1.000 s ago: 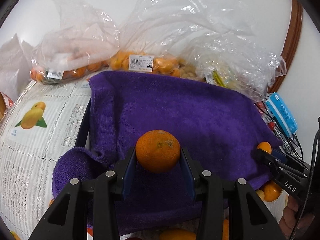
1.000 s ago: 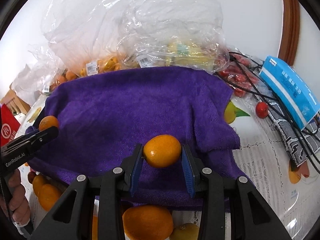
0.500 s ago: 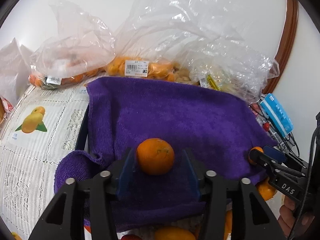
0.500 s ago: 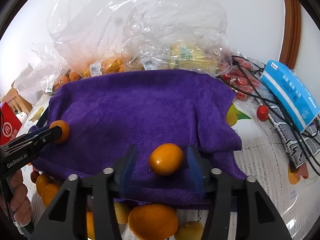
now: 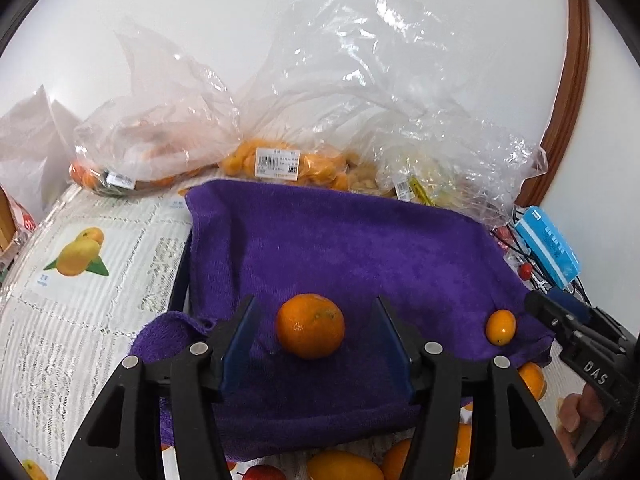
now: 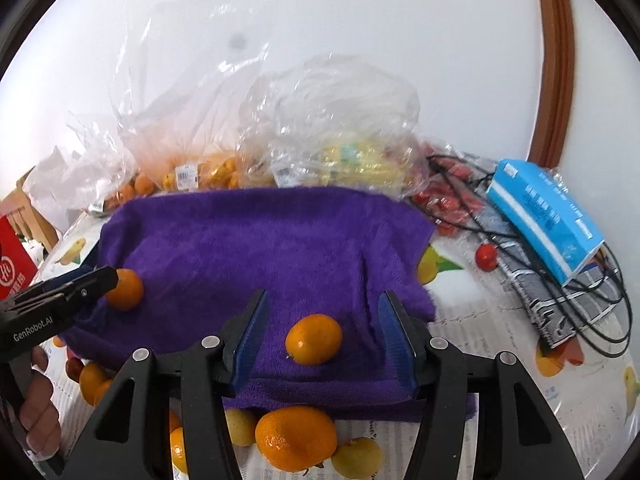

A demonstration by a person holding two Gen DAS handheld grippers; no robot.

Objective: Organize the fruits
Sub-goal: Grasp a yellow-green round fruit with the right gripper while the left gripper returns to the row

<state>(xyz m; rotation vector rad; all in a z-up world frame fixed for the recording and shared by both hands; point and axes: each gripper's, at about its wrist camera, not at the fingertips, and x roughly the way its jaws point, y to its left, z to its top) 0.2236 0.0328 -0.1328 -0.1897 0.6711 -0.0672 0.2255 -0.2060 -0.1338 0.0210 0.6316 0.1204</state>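
Observation:
A purple towel (image 5: 360, 248) is spread over the table. A round orange (image 5: 310, 326) rests on its near part, between the fingers of my left gripper (image 5: 315, 304). The jaws are opening and the pads stand clear of the fruit on both sides. Further right on the towel lies a small oval orange (image 5: 500, 326), just left of my right gripper (image 5: 544, 302). In the right wrist view that small orange (image 6: 314, 340) lies free between the open fingers of my right gripper (image 6: 323, 296). At the left of that view, my left gripper (image 6: 100, 276) stands beside the round orange (image 6: 126, 290).
Clear plastic bags of fruit (image 5: 280, 160) line the wall behind the towel. A blue box (image 6: 548, 220), black cables (image 6: 592, 320) and small red fruits (image 6: 486, 258) lie to the right. Several loose oranges and yellow fruits (image 6: 296, 436) sit off the towel's near edge. A red box (image 6: 12, 272) stands at far left.
Both grippers were shut on their oranges a second ago. Both have opened, and the fruits now lie on the towel. The right gripper has drawn back and up a little.

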